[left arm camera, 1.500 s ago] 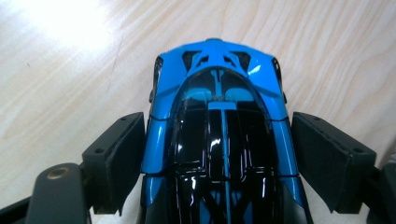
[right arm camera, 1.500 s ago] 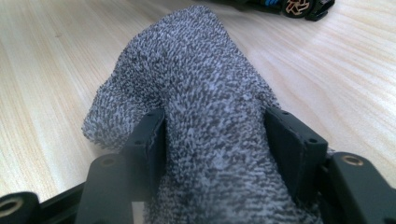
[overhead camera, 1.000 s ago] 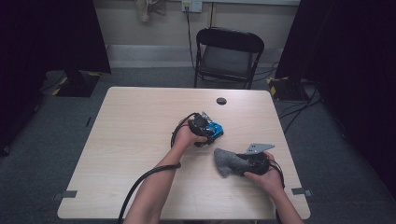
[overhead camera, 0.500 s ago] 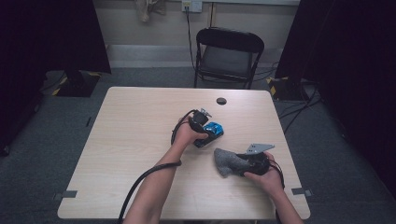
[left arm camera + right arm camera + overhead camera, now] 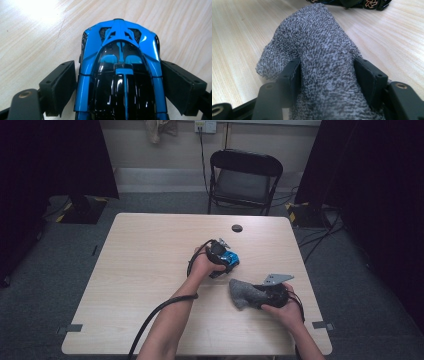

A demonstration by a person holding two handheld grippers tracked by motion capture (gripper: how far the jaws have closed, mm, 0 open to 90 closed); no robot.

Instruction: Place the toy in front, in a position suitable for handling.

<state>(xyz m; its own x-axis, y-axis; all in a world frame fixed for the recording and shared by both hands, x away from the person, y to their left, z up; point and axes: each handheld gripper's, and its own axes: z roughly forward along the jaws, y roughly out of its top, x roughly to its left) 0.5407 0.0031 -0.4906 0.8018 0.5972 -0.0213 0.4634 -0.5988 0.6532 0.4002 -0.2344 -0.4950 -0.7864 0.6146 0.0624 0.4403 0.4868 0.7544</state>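
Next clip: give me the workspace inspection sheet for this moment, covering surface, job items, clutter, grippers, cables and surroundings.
Surface: light wood-grain table, no spills seen.
Job's things: blue toy car near the table's middle; grey knitted cloth bunched toward the right front edge.
Clutter: one small dark round thing near the far edge; too small to identify.
Grippers: left gripper has the car between its jaws, pads against the car's sides; right gripper is closed on the cloth, which bulges out ahead of the jaws.
Cables: a black cable runs along the left forearm off the near edge.
Surroundings: black folding chair behind the table, dark curtains both sides, grey carpet.
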